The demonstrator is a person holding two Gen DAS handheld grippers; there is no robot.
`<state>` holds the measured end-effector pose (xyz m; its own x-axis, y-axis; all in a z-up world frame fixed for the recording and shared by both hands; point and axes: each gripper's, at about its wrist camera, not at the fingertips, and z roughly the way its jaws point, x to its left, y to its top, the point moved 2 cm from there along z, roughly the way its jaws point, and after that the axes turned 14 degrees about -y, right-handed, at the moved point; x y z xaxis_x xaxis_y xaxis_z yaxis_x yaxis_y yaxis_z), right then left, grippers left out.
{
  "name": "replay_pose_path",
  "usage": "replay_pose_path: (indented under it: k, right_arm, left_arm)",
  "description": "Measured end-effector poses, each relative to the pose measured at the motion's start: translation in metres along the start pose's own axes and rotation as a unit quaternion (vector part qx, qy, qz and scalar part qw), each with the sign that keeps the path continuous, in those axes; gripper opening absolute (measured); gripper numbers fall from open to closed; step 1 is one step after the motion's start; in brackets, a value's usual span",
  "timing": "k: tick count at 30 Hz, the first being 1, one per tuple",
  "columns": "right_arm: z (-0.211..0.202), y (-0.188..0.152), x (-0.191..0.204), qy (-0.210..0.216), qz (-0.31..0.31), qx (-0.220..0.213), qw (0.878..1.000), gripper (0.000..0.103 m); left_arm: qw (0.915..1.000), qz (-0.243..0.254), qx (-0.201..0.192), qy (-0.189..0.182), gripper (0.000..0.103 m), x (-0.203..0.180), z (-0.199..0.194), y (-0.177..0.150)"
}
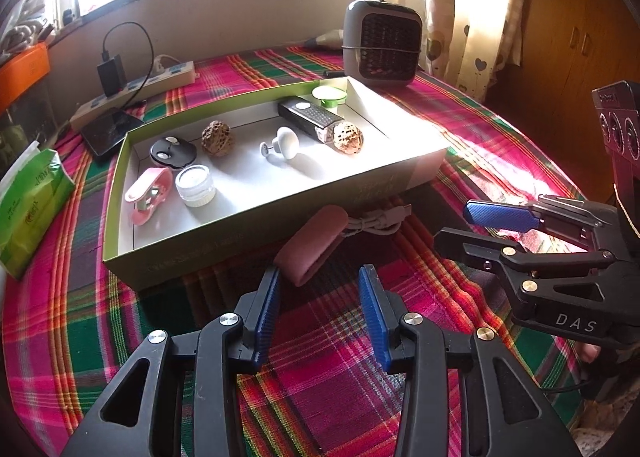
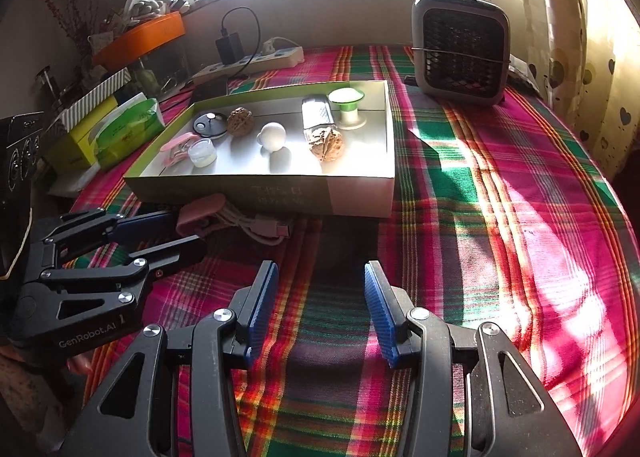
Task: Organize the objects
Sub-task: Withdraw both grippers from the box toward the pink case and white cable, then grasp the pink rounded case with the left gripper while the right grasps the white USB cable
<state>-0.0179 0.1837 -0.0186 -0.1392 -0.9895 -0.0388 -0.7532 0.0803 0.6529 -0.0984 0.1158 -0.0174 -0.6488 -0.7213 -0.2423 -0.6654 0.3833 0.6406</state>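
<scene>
A shallow green-sided box (image 1: 240,229) (image 2: 240,193) with a white inside lies on the plaid cloth. It holds a pink clip (image 1: 148,193), a small glass jar (image 1: 196,185), a black disc, two walnuts (image 1: 216,137), a white knob (image 1: 286,143), a black torch-like thing and a green-topped spool (image 1: 328,95). Against the box's front wall lie a pink pouch (image 1: 316,249) (image 2: 200,211) and a coiled white cable (image 1: 372,223). My left gripper (image 1: 320,277) (image 2: 188,231) is open, its tips at the pouch's near end without pressing it. My right gripper (image 2: 320,269) (image 1: 454,225) is open and empty.
A grey desk fan (image 1: 384,45) (image 2: 460,45) stands behind the box at the right. A power strip with a charger (image 1: 160,77), a dark phone (image 1: 112,129) and a green tissue pack (image 1: 28,193) lie to the left. A curtain hangs at the far right.
</scene>
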Motion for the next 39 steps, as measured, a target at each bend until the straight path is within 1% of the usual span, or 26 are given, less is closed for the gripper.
replay_pose_path:
  k: [1,4,7,10,19,24,27,33,39]
  right_arm:
    - [0.0,0.0,0.0,0.0,0.001,0.0,1.0,0.046]
    - [0.0,0.0,0.0,0.002,0.001,0.001,1.0,0.046]
    - [0.0,0.0,0.0,0.003,0.0,-0.001,1.0,0.046]
    - [0.001,0.001,0.0,0.002,-0.005,0.0,1.0,0.046]
    - [0.001,0.0,-0.003,0.001,-0.004,0.002,1.0,0.046]
    - [0.003,0.001,-0.004,0.001,-0.003,0.005,1.0,0.046]
    - [0.004,0.001,-0.002,0.001,-0.007,0.006,1.0,0.046]
    - [0.006,0.002,0.001,0.001,-0.012,0.007,1.0,0.046]
    - [0.006,0.007,0.006,0.001,-0.023,0.002,1.0,0.046]
  left_arm:
    - [1.0,0.005,0.002,-0.003,0.038,-0.002,0.0,-0.001]
    - [0.9998,0.006,-0.006,0.016,0.038,-0.001,-0.001,0.001]
    - [0.9997,0.003,-0.012,0.021,0.038,0.002,-0.002,0.005]
    - [0.9995,0.014,-0.01,0.028,0.038,0.001,-0.001,0.008]
    - [0.9993,0.027,0.01,0.025,0.038,0.0,0.014,0.014]
    - [0.9994,0.021,0.018,0.023,0.038,0.0,0.018,0.013]
    - [0.9995,0.018,0.016,0.02,0.027,0.001,0.017,0.012]
    - [0.9997,0.013,0.015,0.013,0.022,0.001,0.013,0.01]
    - [0.9999,-0.007,0.009,0.01,0.018,0.006,0.005,0.003]
